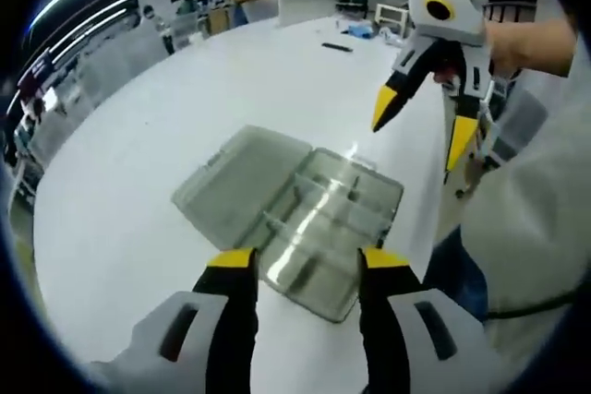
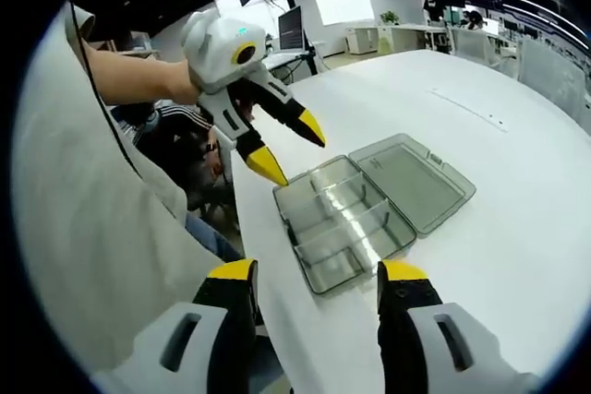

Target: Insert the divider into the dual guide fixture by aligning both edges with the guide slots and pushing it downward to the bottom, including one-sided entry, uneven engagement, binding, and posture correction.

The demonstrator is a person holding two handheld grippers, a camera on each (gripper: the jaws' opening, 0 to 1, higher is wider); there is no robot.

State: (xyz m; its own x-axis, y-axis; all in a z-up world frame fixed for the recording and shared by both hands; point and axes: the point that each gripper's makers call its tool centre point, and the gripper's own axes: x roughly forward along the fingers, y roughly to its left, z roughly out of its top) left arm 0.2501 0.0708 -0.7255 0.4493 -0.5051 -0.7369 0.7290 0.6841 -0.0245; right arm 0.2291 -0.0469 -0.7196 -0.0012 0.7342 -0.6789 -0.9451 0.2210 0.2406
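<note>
- White desk point(image 1: 138, 182) carries one clear box point(image 1: 305, 219), lid point(image 1: 235, 182) open flat.
- Two tools, left tool point(image 1: 307, 260) and right tool point(image 2: 317, 271), hover above, jaws apart, empty.

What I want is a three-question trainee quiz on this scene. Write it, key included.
1. True or false: the lid of the clear box lies open on the white table.
2. The left claw is: A) open and empty, B) shut on a divider, C) shut on the lid.
3. Short answer: what does the right claw hold?
Key: 1 true; 2 A; 3 nothing, it is open.
</note>
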